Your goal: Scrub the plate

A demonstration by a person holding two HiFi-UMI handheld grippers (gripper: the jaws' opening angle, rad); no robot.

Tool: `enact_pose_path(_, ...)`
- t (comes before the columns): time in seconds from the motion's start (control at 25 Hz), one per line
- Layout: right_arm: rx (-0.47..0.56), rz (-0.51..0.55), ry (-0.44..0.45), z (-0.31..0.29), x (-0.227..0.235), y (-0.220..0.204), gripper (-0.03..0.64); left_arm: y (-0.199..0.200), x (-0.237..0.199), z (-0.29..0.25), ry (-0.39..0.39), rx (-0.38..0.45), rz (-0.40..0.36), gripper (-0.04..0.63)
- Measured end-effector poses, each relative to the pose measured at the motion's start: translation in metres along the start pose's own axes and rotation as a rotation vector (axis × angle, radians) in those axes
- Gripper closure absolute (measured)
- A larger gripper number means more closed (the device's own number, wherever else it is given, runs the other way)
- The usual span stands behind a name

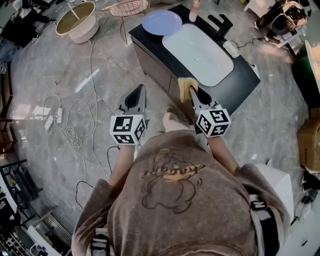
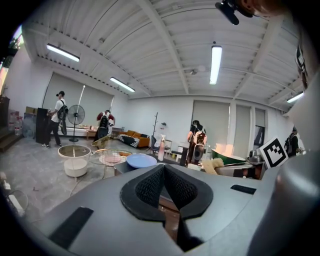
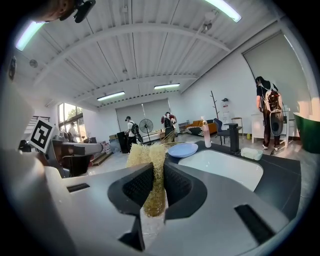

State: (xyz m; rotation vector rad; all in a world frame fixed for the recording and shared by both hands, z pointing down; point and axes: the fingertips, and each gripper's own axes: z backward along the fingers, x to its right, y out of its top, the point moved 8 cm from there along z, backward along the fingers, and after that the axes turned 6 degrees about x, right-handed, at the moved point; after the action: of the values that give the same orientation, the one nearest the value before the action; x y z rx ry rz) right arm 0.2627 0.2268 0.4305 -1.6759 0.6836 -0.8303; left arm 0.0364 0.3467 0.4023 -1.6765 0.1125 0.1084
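The white sink basin (image 1: 197, 54) sits in the black counter (image 1: 240, 82) just ahead of your right gripper (image 1: 197, 95). Beyond its far-left corner, well ahead of both grippers, the one blue plate (image 1: 161, 22) lies flat on the counter, bare on top. Ahead and left of your left gripper (image 1: 134, 97), a wire basket (image 2: 111, 156) holds something pinkish, and a round tub (image 1: 76, 20) stands on the floor beside it; what the tub holds you cannot tell. You hold both grippers out before your chest, side by side, aimed at the counter and tipped slightly down. Your right jaws are clamped on a single straw-coloured loofah scrubber (image 3: 150, 165), its frayed end sticking out past the tips. Your left jaws are pressed together with nothing between them. One pink bottle (image 1: 194, 11) stands right of the plate.
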Motion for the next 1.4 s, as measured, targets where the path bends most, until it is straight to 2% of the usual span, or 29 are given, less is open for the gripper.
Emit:
enact_pose_path(0.36, 0.023, 0.01, -0.031, -0.062, 0.011, 0.012, 0.566, 0.006, -0.045, -0.049, -0.028, 0.009, 0.023, 0.577)
enact_pose_path(0.92, 0.029, 0.019, -0.028, -0.208, 0.072, 0.062, 0.566, 0.047, -0.128, -0.195, -0.025, -0.003, 0.044, 0.577)
enact_pose_path(1.24, 0.034, -0.021, -0.02, -0.273, 0.113, 0.08, 0.566, 0.068, -0.154, -0.272, -0.044, -0.016, 0.053, 0.577)
enact_pose_path(1.4, 0.036, -0.04, -0.028, -0.294, 0.127, 0.078, 0.566, 0.069, -0.161, -0.294, -0.063, -0.022, 0.027, 0.577)
